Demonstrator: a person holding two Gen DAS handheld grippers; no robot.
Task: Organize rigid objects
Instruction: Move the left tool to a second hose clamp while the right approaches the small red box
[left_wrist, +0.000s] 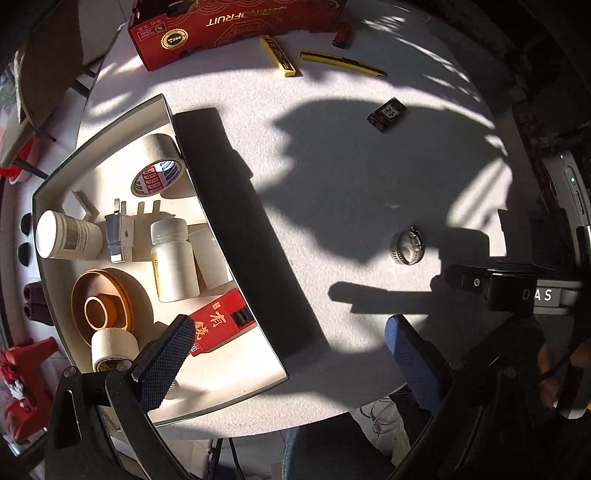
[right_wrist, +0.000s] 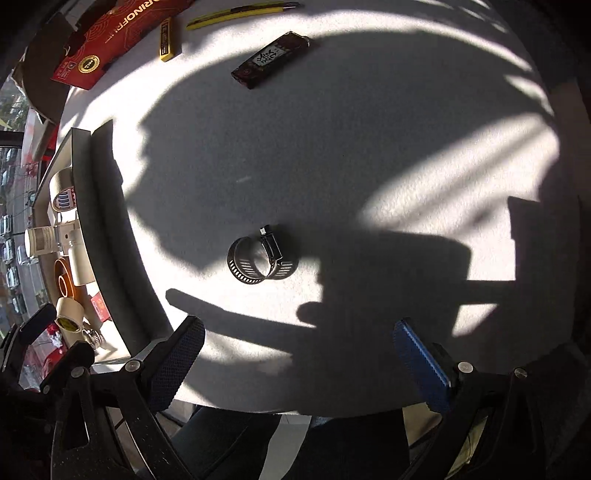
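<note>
Jaws of right gripper (right_wrist: 299, 363) and left gripper (left_wrist: 284, 354) spread wide, empty.

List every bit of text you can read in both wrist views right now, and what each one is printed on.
"RINDFRUIT", upside down and partly cut off: red carton.
"PECA" on the gold seal of that carton.
"DAS": the other gripper's body.
Two large Chinese characters: red box in the tray.
Chinese characters, too blurred to read: dark packet.
Tape roll core label: too small to read.
White bottle label: unreadable.
</note>
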